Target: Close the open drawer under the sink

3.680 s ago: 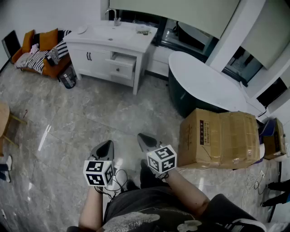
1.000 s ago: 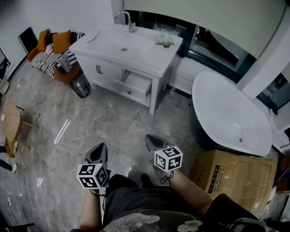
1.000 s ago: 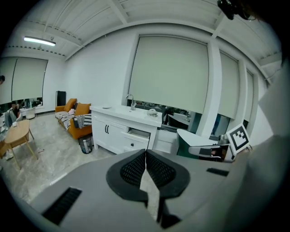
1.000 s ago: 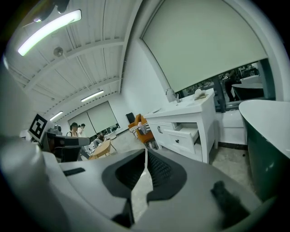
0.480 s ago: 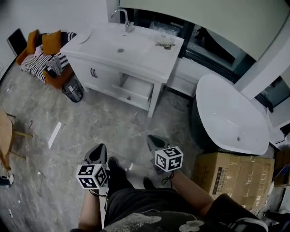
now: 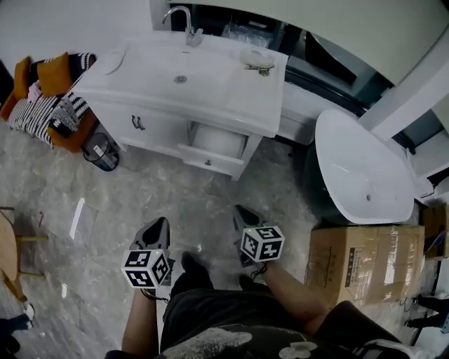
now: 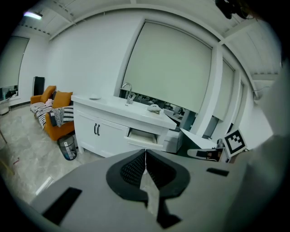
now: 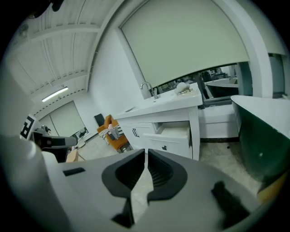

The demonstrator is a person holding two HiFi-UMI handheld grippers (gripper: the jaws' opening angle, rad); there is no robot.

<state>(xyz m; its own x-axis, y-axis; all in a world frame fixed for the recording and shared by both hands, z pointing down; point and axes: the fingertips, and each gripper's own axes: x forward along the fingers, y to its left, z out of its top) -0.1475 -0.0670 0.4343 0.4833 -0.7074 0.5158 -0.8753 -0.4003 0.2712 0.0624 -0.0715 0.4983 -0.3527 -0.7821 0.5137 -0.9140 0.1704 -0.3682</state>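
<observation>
The grey marble floor (image 6: 175,203) shines across the whole bathroom. A white bathtub (image 6: 365,175) stands at the right and a white sink cabinet (image 6: 147,126) at the far wall. A cardboard box (image 6: 365,263) lies near the tub. The drawer (image 6: 210,160) at the cabinet's right side is pulled out, well apart from both tongs. The left gripper (image 6: 158,224) and the right gripper (image 6: 242,212) each have their jaws together, with nothing between them.

We see only the front part of the open drawer (image 6: 210,160); the white table (image 6: 217,87) above hides its rear. The small things (image 6: 257,59) near the tap (image 6: 184,21) are too small for us to name. The orange sofa (image 6: 56,73) runs off the left edge.
</observation>
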